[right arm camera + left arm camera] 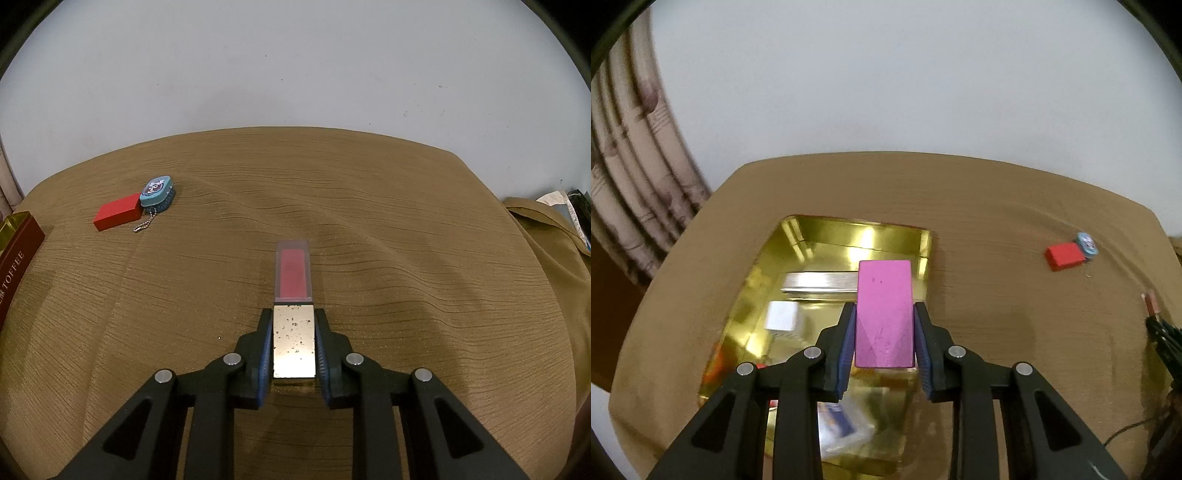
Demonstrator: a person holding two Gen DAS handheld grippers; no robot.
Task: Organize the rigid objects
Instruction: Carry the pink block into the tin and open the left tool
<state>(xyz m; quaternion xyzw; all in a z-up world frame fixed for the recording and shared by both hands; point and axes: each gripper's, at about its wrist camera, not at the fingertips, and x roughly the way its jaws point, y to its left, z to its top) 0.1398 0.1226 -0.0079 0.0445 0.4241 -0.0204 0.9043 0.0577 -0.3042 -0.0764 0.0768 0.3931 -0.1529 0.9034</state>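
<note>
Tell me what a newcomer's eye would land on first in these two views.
First, the bright pink block clamped in the left gripper, held above the shiny gold tin on the brown cloth. Next, the right gripper shut on a mirror-capped tube with a red inside, pointing out over the table. Then the red block touching a small blue keychain tin at the far left of the right wrist view.

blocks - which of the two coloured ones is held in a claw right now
The pink block, pinched in the left claw above the gold tin. The red block lies loose on the tablecloth.
</note>
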